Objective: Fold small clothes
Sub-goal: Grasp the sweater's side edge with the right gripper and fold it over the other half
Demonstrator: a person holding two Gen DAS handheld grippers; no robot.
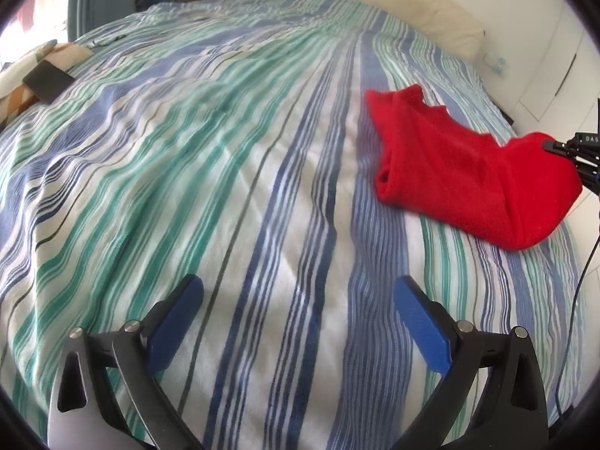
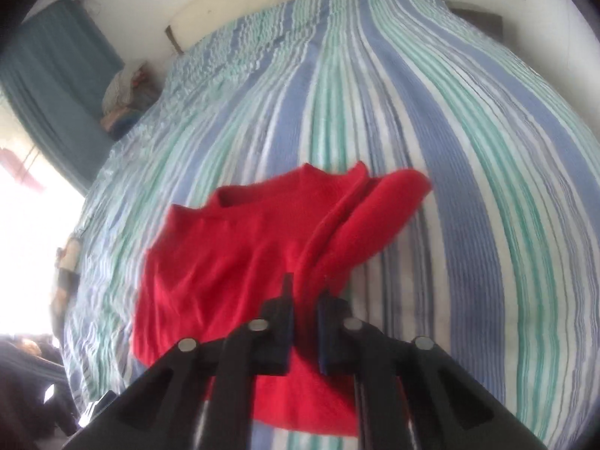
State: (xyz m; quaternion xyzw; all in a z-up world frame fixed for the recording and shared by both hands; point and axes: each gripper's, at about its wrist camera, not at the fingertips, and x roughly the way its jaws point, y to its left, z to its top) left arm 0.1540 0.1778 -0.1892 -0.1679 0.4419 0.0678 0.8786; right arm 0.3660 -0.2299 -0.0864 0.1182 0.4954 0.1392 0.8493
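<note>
A small red garment (image 1: 461, 172) lies on the striped bedspread (image 1: 225, 187) at the right of the left wrist view. My left gripper (image 1: 298, 292) is open and empty, low over the bedspread, well to the near left of the garment. My right gripper (image 2: 305, 292) is shut on a fold of the red garment (image 2: 225, 262) and lifts that edge up off the bed; the right wrist view is blurred. The right gripper's tip (image 1: 555, 146) also shows at the garment's right end in the left wrist view.
The bed is covered by a blue, green and white striped spread (image 2: 412, 112). A cream headboard cushion (image 1: 412, 3) runs along the far side. A dark flat object (image 1: 47, 80) lies on a patterned pillow at far left. Piled cloth (image 2: 123, 93) sits by a blue curtain.
</note>
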